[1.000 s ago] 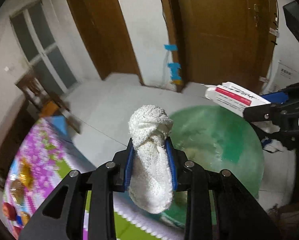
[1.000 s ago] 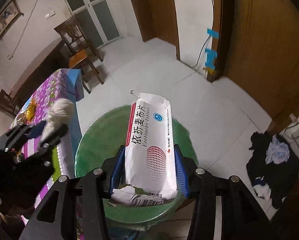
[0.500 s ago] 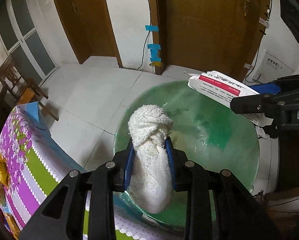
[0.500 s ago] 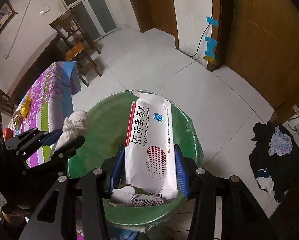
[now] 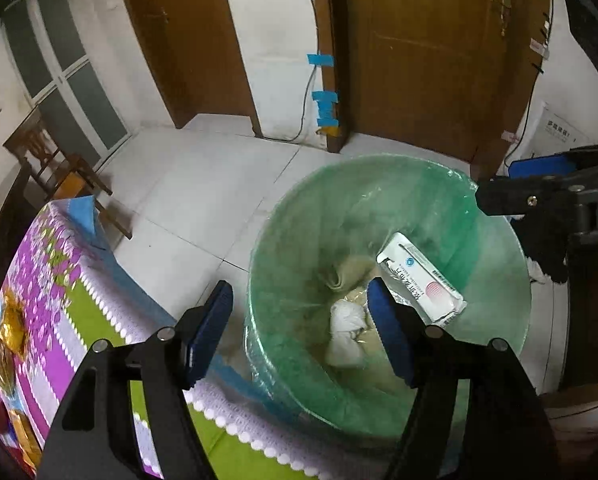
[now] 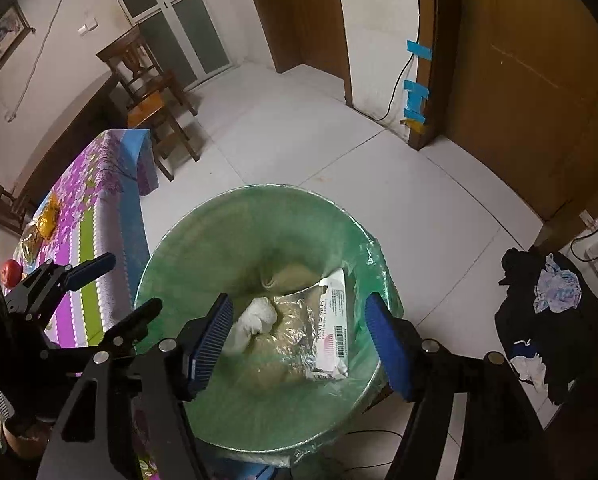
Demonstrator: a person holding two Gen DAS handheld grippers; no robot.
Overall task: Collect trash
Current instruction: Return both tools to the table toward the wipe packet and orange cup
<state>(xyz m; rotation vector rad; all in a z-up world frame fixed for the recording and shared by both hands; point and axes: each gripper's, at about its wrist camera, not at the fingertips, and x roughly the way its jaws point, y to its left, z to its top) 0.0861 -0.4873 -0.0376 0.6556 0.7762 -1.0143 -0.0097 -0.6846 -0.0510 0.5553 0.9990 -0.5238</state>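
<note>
Your left gripper (image 5: 301, 320) tips down over the near rim of the trash bin (image 5: 495, 216). Its jaws are spreading apart with nothing between them. Your right gripper (image 6: 299, 332) tips down over the same bin, jaws spreading too, and empty. Down inside the green bag lie the white cloth ball (image 5: 347, 330) and the white pill box (image 5: 423, 284), side by side on other trash. Left of the bin is the table (image 5: 59, 280) with the purple flower cloth. Farther off stands a wooden chair (image 6: 147, 92).
</note>
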